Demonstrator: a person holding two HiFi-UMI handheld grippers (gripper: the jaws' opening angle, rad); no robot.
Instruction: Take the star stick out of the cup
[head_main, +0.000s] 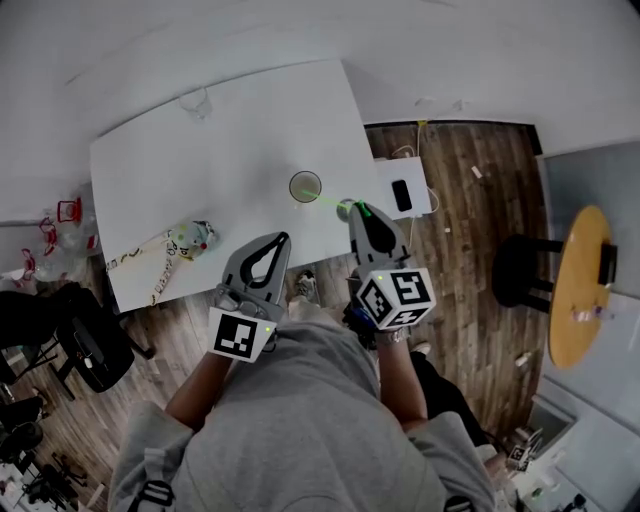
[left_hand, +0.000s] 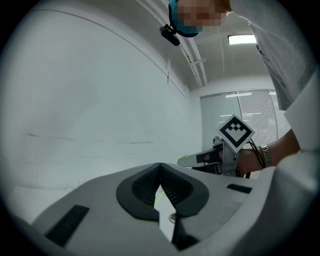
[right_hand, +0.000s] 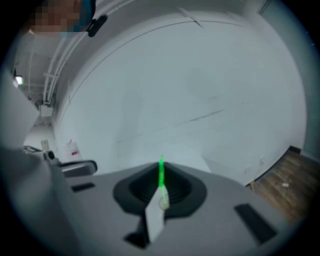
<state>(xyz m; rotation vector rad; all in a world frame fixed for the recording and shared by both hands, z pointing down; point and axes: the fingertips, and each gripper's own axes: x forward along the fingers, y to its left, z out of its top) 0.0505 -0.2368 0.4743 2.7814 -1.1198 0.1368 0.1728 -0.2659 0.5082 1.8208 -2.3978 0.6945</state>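
- Two grippers hover over the near edge of the worktop (head_main: 220, 150) in the head view. The right gripper (head_main: 362, 212) pinches the green star stick (head_main: 338, 202), which slants far-left to the rim of the cup (head_main: 305, 186). Whether its end is clear of the cup I cannot tell. The left gripper (head_main: 280, 240) hangs nearer and to the left, apart from the cup.
- Left gripper view: the fingers (left_hand: 172, 187) are pressed together on nothing. This hand is best held back from the cup.
- Right gripper view: the fingers (right_hand: 177, 187) clamp the stick's end. Judged from here, pull along the stick's own line so the star misses the rim, and grip firmly so the thin stick cannot pivot.
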